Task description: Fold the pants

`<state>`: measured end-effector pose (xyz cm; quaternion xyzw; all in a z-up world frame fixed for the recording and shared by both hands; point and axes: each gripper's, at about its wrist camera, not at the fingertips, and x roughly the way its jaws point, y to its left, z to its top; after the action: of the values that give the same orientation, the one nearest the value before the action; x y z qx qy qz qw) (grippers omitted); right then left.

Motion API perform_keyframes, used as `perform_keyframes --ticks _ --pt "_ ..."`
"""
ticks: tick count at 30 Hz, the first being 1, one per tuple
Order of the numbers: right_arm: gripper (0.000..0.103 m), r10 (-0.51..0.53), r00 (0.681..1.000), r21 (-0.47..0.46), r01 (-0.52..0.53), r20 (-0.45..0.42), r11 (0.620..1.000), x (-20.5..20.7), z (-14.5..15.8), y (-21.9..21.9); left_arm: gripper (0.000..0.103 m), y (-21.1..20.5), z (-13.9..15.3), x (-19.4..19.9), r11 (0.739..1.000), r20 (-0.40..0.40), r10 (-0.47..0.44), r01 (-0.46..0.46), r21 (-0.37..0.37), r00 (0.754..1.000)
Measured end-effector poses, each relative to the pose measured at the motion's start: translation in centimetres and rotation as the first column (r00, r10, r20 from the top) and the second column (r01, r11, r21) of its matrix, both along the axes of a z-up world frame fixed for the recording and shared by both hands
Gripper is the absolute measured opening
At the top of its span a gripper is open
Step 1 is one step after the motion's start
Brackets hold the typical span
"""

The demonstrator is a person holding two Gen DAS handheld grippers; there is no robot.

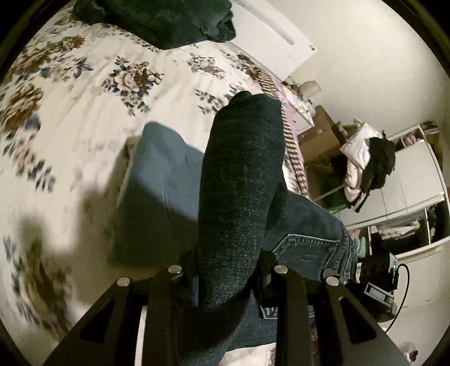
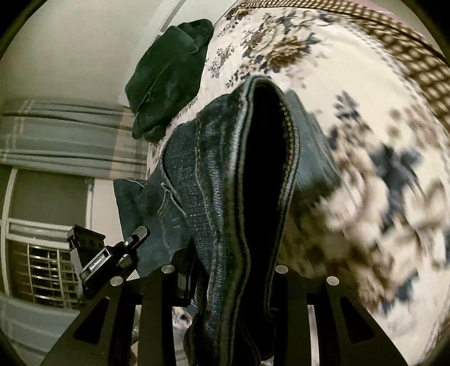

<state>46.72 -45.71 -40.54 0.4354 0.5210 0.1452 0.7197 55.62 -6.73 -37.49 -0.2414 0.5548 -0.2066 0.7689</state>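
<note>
Dark blue jeans (image 1: pixel 242 180) hang bunched over the floral bed. My left gripper (image 1: pixel 227 278) is shut on a thick fold of the jeans; a back pocket (image 1: pixel 306 250) shows to its right. My right gripper (image 2: pixel 225 278) is shut on another part of the jeans (image 2: pixel 225 174), where a stitched hem edge stands up in front of the camera. Both hold the cloth above the bedspread. The left gripper's body (image 2: pixel 109 253) shows at the lower left of the right wrist view. The fingertips of both are hidden by denim.
The bed has a white floral bedspread (image 1: pixel 84 126). A folded blue-grey cloth (image 1: pixel 160 183) lies on it under the jeans. A dark green garment (image 1: pixel 168 19) lies at the far end; it also shows in the right wrist view (image 2: pixel 168 73). Wardrobe and a chair with clothes (image 1: pixel 371 163) stand beside the bed.
</note>
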Motion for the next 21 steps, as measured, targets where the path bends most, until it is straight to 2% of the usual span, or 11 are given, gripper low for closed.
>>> perform_keyframes --ticks 2,6,9,13,16,17,18,20,21 --pt "0.034 -0.002 1.0 0.009 0.002 -0.019 1.0 4.0 -1.9 0.7 0.024 0.5 -1.8 3.1 1.0 -0.022 0.005 -0.005 -0.001 1.0" --pt "0.034 0.008 0.998 0.014 -0.007 -0.06 1.0 8.8 -6.4 2.2 0.024 1.5 -5.9 7.4 1.0 -0.077 0.017 -0.016 0.011 0.997" --pt "0.034 0.024 0.995 0.011 -0.023 -0.095 1.0 11.3 -9.6 2.8 0.024 2.1 -8.8 8.8 1.0 -0.123 0.016 -0.013 0.023 0.992" --pt "0.035 0.039 0.989 0.011 -0.038 -0.142 0.999 12.5 -12.6 2.7 0.026 2.8 -10.9 8.9 1.0 -0.162 0.002 0.0 0.013 0.987" --pt "0.045 0.045 0.986 -0.026 -0.05 -0.163 0.998 12.5 -13.3 2.3 0.032 3.1 -11.2 8.5 1.0 -0.171 -0.011 0.013 0.011 0.985" --pt "0.054 0.047 0.983 -0.058 -0.058 -0.175 0.997 12.5 -13.3 2.2 0.033 3.2 -11.2 8.4 1.0 -0.176 -0.012 0.014 0.014 0.984" --pt "0.058 0.051 0.982 -0.075 -0.066 -0.182 0.995 12.4 -13.2 2.2 0.037 3.3 -11.2 8.4 1.0 -0.185 -0.006 0.009 0.018 0.983" --pt "0.065 0.055 0.979 -0.135 -0.082 -0.197 0.987 12.4 -12.4 2.3 0.039 3.3 -10.6 8.1 0.999 -0.188 0.01 0.0 0.05 0.982" --pt "0.07 0.051 0.978 -0.167 -0.085 -0.202 0.982 12.4 -12.1 2.3 0.04 3.0 -9.8 7.8 0.995 -0.172 0.008 0.009 0.098 0.985"
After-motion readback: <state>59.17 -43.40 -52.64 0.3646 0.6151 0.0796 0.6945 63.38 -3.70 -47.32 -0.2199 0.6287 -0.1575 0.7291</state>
